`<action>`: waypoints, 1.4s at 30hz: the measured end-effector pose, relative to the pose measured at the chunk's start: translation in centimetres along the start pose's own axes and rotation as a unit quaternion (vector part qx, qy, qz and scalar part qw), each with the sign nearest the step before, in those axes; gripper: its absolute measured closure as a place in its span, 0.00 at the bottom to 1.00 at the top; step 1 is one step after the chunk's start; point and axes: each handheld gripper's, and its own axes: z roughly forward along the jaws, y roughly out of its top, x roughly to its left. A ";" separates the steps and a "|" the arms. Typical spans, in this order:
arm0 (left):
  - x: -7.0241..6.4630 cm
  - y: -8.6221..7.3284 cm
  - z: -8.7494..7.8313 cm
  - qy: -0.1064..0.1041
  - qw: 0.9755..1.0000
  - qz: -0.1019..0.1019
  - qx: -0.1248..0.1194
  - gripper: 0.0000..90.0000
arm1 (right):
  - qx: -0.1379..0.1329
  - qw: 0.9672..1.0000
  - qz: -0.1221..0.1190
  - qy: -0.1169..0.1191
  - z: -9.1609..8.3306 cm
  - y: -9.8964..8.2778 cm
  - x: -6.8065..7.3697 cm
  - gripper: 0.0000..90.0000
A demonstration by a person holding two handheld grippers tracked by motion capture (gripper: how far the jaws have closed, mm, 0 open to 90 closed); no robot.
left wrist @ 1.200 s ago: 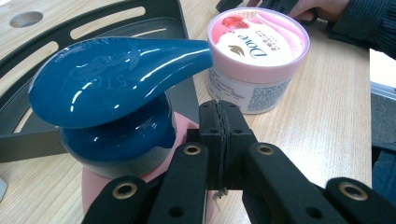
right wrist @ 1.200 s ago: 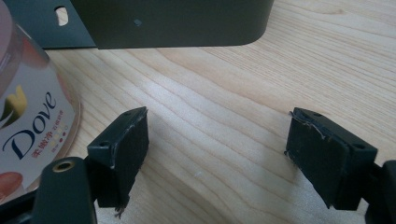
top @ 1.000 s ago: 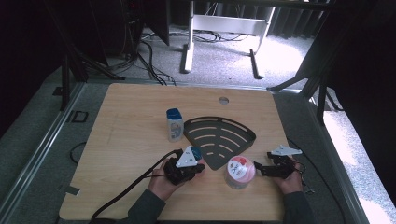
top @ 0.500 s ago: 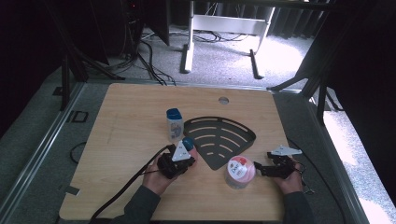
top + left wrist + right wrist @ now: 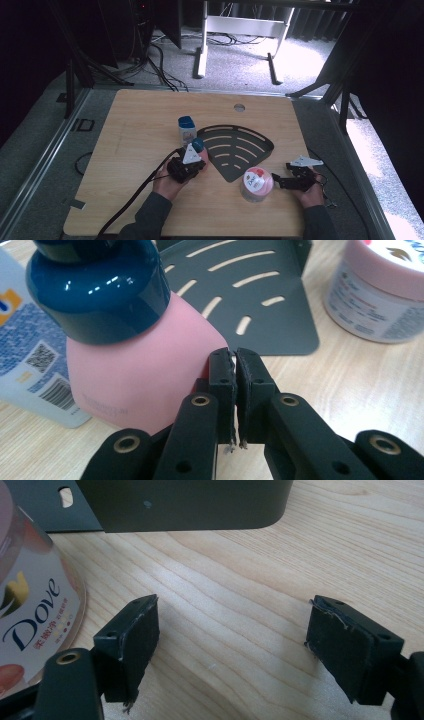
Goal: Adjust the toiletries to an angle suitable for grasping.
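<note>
Found right tongs gaping wide and empty, just beside the pink-lidded jar. Found left tongs shut, pads all but together, pressed against the tilted pink bottle; could not tell whether pinching any part of it. Located that bottle between the white bottle and the slotted rack, on the tabletop. Judged work early: nothing racked yet. Against the earlier frame, recorded left hand and pink bottle farther forward; right hand unmoved.
</note>
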 end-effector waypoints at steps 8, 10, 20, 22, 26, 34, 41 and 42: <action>0.5 0.0 0.0 0.015 1.000 -0.007 0.006 0.96 | 0.000 1.000 0.000 0.000 0.0 0.0 0.0 0.23; 0.7 0.0 -0.1 0.018 1.000 -0.008 0.007 0.95 | 0.000 1.000 0.000 0.000 0.0 0.0 0.0 0.23; 1.7 -0.5 -0.5 0.025 0.999 -0.019 0.008 0.95 | 0.000 1.000 -0.001 0.000 0.0 0.0 0.0 0.23; 1.7 -0.6 -0.5 0.026 0.999 -0.021 0.006 0.95 | 0.000 1.000 -0.001 0.000 0.0 0.0 0.0 0.23; 1.5 -0.8 -0.5 0.024 1.000 -0.019 0.004 0.92 | 0.001 1.000 -0.001 0.001 0.0 0.0 0.0 0.23; 0.9 -0.8 -0.7 0.003 1.000 -0.016 -0.007 0.90 | -0.005 1.000 -0.002 0.002 -0.1 0.0 0.1 0.35; 0.0 -0.6 -0.5 -0.015 1.000 -0.012 -0.017 0.87 | 0.004 1.000 -0.017 0.004 -0.6 0.3 0.7 0.65; -0.2 -0.6 -0.4 -0.019 1.000 -0.012 -0.018 0.87 | 0.002 1.000 -0.019 0.004 -0.6 0.4 0.8 0.69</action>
